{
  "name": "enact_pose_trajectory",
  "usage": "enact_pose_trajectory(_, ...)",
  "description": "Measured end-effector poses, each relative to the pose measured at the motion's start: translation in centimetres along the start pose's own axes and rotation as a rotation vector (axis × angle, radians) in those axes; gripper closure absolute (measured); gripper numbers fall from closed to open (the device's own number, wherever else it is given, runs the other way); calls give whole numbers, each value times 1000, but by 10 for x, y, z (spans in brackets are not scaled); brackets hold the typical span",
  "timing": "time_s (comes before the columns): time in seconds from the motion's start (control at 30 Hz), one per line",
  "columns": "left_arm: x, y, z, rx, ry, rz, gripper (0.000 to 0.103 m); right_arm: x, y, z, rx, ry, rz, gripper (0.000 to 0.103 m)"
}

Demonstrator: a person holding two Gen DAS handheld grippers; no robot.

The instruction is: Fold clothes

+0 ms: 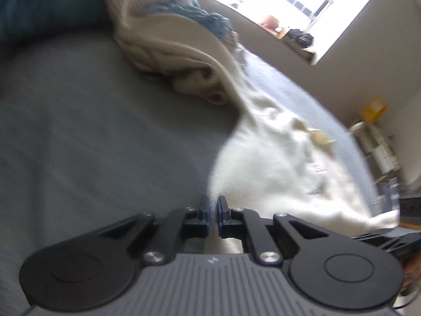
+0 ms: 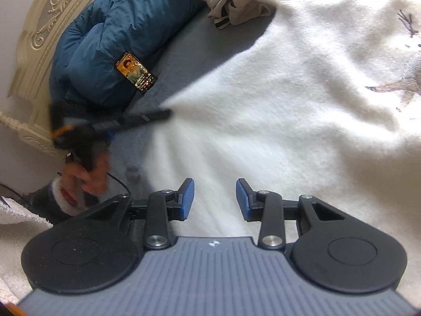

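Covering the bed (image 1: 79, 131) toward its far side, the white fleece garment (image 2: 289, 105) looks soft, light and thick, best held at an edge. Left gripper (image 1: 213, 208) is clamped on its corner; right gripper (image 2: 215, 197) hovers parted above the fleece.

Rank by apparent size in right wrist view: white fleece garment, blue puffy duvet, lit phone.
1. White fleece garment, nearest the camera, so partly inflated.
2. Blue puffy duvet.
3. Lit phone, smallest.

Phone (image 2: 136, 72) against blue duvet (image 2: 110, 34)
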State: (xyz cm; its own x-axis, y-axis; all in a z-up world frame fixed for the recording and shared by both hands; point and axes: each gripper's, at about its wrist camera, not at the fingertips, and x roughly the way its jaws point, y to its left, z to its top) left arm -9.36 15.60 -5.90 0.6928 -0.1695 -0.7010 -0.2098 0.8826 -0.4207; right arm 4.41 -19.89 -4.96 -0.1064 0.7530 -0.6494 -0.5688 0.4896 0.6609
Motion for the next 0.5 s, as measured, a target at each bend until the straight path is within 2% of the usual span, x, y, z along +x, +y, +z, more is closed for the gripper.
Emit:
enact_pose_trajectory(0.1, 21, 2, -3, 13, 76, 93, 97, 2, -3, -1, 6, 7, -13, 67)
enact_pose_trajectory(0.17, 46, 8, -12, 28, 152, 198, 102, 4, -4, -3, 1, 19, -30, 65)
enact_pose_trajectory(0.23, 54, 25, -20, -32, 163, 176, 102, 5, -3, -5, -14, 34, -50, 64)
enact_pose_trajectory(0.3, 49, 38, -18, -112, 153, 119, 100, 4, -2, -9, -34, 47, -64, 63)
enact_pose_trajectory(0.37, 46, 43, -18, -151, 154, 90, 100, 4, 0, -11, -51, 55, -73, 62)
enact_pose_trajectory(0.43, 42, 45, -18, -154, 153, 71, 95, 5, -1, -13, -56, 62, -83, 62)
enact_pose_trajectory(0.5, 40, 40, -18, -140, 147, 60, 84, 6, -3, -13, -51, 66, -89, 62)
